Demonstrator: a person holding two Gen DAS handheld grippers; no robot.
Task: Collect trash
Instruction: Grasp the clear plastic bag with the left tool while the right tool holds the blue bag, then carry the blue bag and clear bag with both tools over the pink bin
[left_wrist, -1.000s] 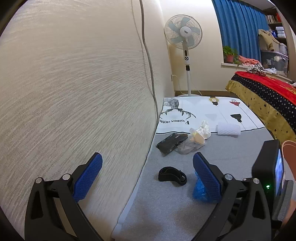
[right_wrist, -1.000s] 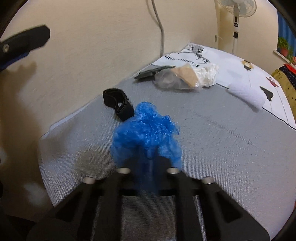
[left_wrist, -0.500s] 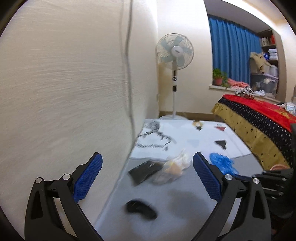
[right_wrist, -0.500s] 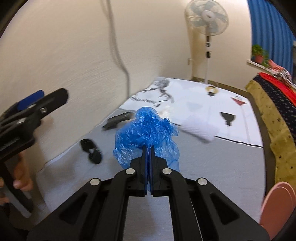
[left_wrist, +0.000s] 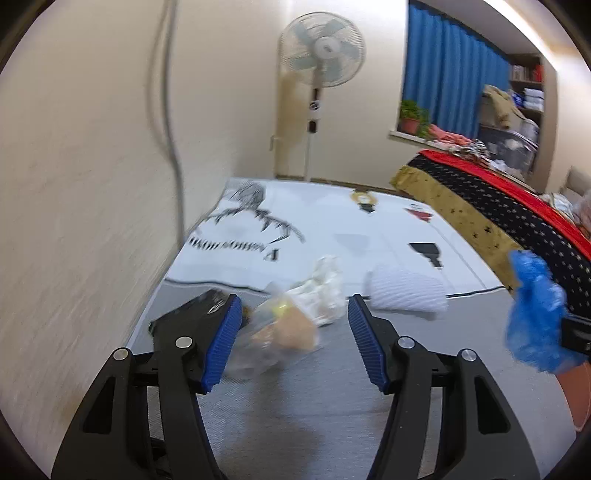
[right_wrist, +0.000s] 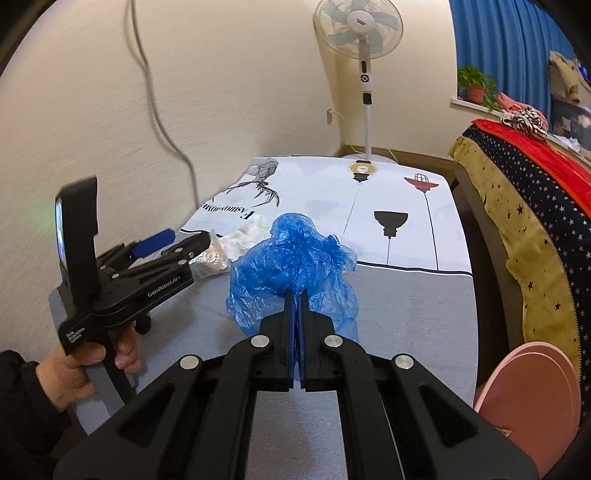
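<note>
My right gripper (right_wrist: 298, 295) is shut on a crumpled blue plastic bag (right_wrist: 295, 266) and holds it above the grey mat; the bag also shows at the right edge of the left wrist view (left_wrist: 535, 314). My left gripper (left_wrist: 293, 314) is open and empty, its blue pads on either side of a clear plastic bag of trash (left_wrist: 291, 317) lying on the mat just ahead. It shows from the side in the right wrist view (right_wrist: 173, 243). A black flat packet (left_wrist: 192, 310) lies partly behind the left finger. A white folded cloth (left_wrist: 406, 291) lies to the right.
The wall (left_wrist: 74, 184) with a hanging cable is close on the left. A printed white mat (left_wrist: 332, 229) lies beyond the grey one, a standing fan (left_wrist: 321, 62) behind it. A bed with a starred cover (right_wrist: 535, 192) is on the right. A pink round object (right_wrist: 528, 398) sits at lower right.
My left gripper moved forward and down to the clear trash bag and its jaws narrowed. My right gripper carried the blue bag up and to the right.
</note>
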